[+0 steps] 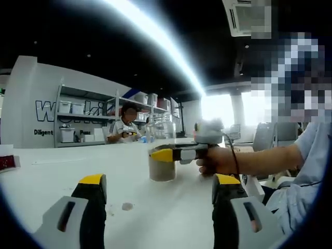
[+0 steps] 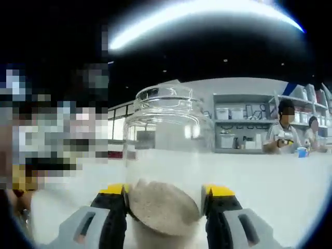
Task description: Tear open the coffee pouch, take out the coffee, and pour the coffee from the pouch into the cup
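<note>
Left gripper view: left gripper point(image 1: 158, 199) low over the white table point(image 1: 62, 171), jaws wide apart w/ nothing between. Ahead, the right gripper point(image 1: 168, 154) comes in from the right, held by a hand point(image 1: 215, 161), its yellow-tipped jaws set on either side of one clear cup point(image 1: 162, 168). Cup stands on the table, lower part tan w/ coffee powder point(image 1: 162, 174). One small speck point(image 1: 127, 206) lies on the table near the left jaw; can't tell what it is. No pouch that I can make out. Bkgd: shelving point(image 1: 85, 122) and one seated person point(image 1: 124, 129).

Right gripper view: right gripper point(image 2: 164, 199) has the cup point(image 2: 163, 135) between its jaws, glass filling the gap, so it looks clamped on it. One mound of powder point(image 2: 163, 207) sits at the bottom, heaped toward one side. Two ppl point(image 2: 282, 132) at a far bench.

Risks, as I judge: cup is smooth glass held low by two narrow jaws; any tilt or lift could let it slip or swing and spill powder. Squeezing off-centre could skid it across the slick table. Left gripper is free but well apart, so no backup support.

Count: 2 grippers, 1 cup, 1 powder heap, 1 speck.
</note>
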